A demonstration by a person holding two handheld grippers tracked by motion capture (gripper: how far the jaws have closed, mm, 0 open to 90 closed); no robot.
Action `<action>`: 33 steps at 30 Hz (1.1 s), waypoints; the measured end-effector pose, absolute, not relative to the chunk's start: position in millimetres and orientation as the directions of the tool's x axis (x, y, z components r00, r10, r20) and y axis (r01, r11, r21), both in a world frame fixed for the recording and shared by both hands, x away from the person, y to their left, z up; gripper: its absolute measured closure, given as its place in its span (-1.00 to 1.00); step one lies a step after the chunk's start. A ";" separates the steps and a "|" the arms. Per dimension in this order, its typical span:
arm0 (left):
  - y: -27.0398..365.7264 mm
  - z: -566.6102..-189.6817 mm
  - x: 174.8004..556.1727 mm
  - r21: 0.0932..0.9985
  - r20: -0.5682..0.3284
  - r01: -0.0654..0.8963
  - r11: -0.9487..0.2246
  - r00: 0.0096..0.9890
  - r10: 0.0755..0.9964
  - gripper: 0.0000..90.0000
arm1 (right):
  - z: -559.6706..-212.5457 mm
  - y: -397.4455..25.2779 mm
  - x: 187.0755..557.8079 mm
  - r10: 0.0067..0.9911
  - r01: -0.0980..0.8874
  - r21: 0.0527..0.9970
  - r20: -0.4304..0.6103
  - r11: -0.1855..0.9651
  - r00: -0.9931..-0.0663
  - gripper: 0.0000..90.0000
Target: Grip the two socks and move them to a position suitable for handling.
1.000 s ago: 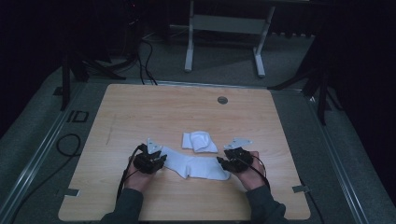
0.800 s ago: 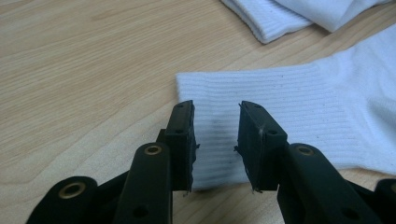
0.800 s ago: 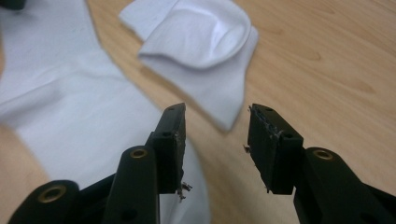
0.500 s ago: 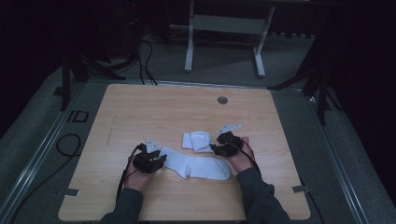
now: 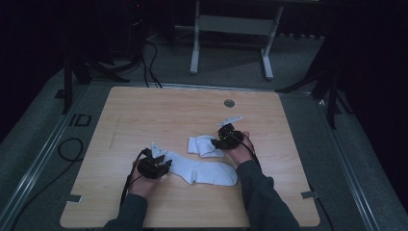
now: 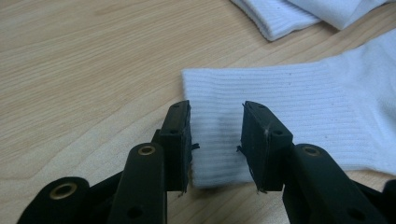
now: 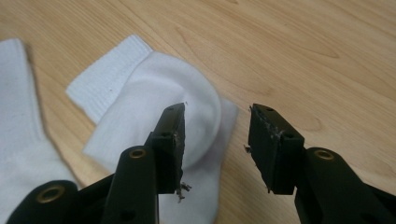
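A white sock [image 5: 202,171] lies flat on the wooden table [image 5: 144,110], its ribbed cuff [image 6: 261,102] toward my left gripper [image 5: 163,161]. That gripper [image 6: 215,135] is open, its jaws standing over the cuff's edge with nothing pinched. A second white sock [image 5: 204,145], folded over, lies just behind the first. My right gripper [image 5: 225,137] sits at the folded sock's right end. In the right gripper view it [image 7: 217,140] is open above the folded sock's [image 7: 159,98] rounded edge.
A round metal grommet [image 5: 229,103] sits in the table near its far edge. Cables [image 5: 72,149] trail off the table's left side. A white metal stand [image 5: 231,29] is on the floor beyond the table.
My right gripper has left the flat sock's toe end and moved away from the person and slightly right to the folded sock. The left gripper has stayed at the cuff.
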State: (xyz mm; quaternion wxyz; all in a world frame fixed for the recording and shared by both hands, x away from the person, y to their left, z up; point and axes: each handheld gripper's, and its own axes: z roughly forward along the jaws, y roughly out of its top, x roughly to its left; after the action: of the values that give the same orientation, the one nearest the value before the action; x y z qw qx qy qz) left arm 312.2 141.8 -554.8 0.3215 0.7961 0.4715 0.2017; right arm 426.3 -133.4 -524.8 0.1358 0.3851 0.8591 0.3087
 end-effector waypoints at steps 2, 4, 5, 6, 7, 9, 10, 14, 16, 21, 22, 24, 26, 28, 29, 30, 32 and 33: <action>141.5 -555.0 312.2 0.701 0.018 0.622 -0.348 0.473 0.881 0.38 | -527.9 -129.7 430.0 0.744 0.583 0.623 0.002 0.522 -0.668 0.24; 141.2 -555.3 312.3 0.699 0.017 0.625 -0.349 0.474 0.881 0.38 | -531.4 -127.0 433.9 0.746 0.595 0.615 0.017 0.517 -0.666 0.26; 141.1 -555.7 312.5 0.696 0.018 0.626 -0.352 0.474 0.880 0.38 | -533.0 -126.0 435.6 0.748 0.602 0.612 0.025 0.514 -0.663 0.32; 140.9 -556.1 312.7 0.695 0.021 0.625 -0.355 0.476 0.879 0.38 | -534.4 -125.0 437.2 0.748 0.608 0.606 0.033 0.513 -0.663 0.46; 140.9 -556.1 312.7 0.694 0.024 0.625 -0.358 0.477 0.879 0.37 | -535.7 -124.1 438.3 0.742 0.611 0.601 0.043 0.516 -0.669 0.60; 140.8 -556.0 312.5 0.694 0.025 0.624 -0.359 0.477 0.878 0.37 | -536.0 -121.2 437.0 0.739 0.602 0.600 0.028 0.527 -0.674 0.88; 140.9 -556.1 312.6 0.694 0.025 0.624 -0.359 0.477 0.879 0.37 | -536.0 -121.2 437.0 0.739 0.602 0.600 0.028 0.527 -0.674 0.88; 140.5 -556.7 313.0 0.693 0.021 0.627 -0.355 0.474 0.880 0.37 | -522.2 -119.8 425.3 0.719 0.563 0.633 0.016 0.531 -0.695 0.90; 140.1 -556.7 312.9 0.693 0.021 0.627 -0.354 0.474 0.880 0.37 | -514.3 -119.8 420.9 0.710 0.540 0.649 -0.002 0.536 -0.704 0.90; 140.5 -556.8 313.2 0.691 0.020 0.630 -0.356 0.475 0.880 0.37 | -500.2 -124.3 418.9 0.714 0.533 0.664 -0.002 0.524 -0.700 0.88; 140.5 -556.8 313.3 0.691 0.020 0.629 -0.356 0.476 0.879 0.37 | -499.1 -125.2 418.8 0.715 0.536 0.662 -0.001 0.524 -0.699 0.89; 140.8 -556.8 313.4 0.691 0.018 0.630 -0.356 0.477 0.879 0.37 | -498.5 -127.1 418.8 0.716 0.534 0.659 -0.008 0.529 -0.698 0.89; 140.8 -556.9 313.4 0.691 0.018 0.630 -0.355 0.477 0.879 0.37 | -499.1 -128.9 418.7 0.716 0.539 0.652 -0.008 0.533 -0.698 0.92; 140.8 -556.9 313.4 0.691 0.018 0.629 -0.356 0.477 0.879 0.37 | -500.5 -130.1 418.3 0.716 0.540 0.648 -0.012 0.537 -0.698 0.97; 140.8 -556.9 313.3 0.691 0.017 0.629 -0.355 0.477 0.879 0.37 | -500.6 -130.8 418.0 0.715 0.538 0.648 -0.015 0.539 -0.699 0.97; 140.8 -556.9 313.4 0.690 0.017 0.630 -0.356 0.477 0.879 0.37 | -500.0 -131.5 417.5 0.716 0.537 0.650 -0.015 0.538 -0.698 0.98; 141.0 -556.8 313.5 0.690 0.017 0.630 -0.357 0.478 0.878 0.37 | -496.7 -132.9 415.8 0.716 0.531 0.660 -0.015 0.532 -0.698 0.98; 141.1 -556.9 313.5 0.691 0.018 0.629 -0.357 0.478 0.878 0.37 | -494.1 -133.6 414.9 0.715 0.527 0.664 -0.016 0.530 -0.699 0.98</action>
State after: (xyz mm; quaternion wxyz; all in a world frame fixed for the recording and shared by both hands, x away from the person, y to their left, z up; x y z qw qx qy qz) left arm 313.5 141.1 -556.9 0.3158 0.7996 0.4712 0.1971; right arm 414.9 -133.6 -494.1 0.1446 0.3599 0.8626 0.3247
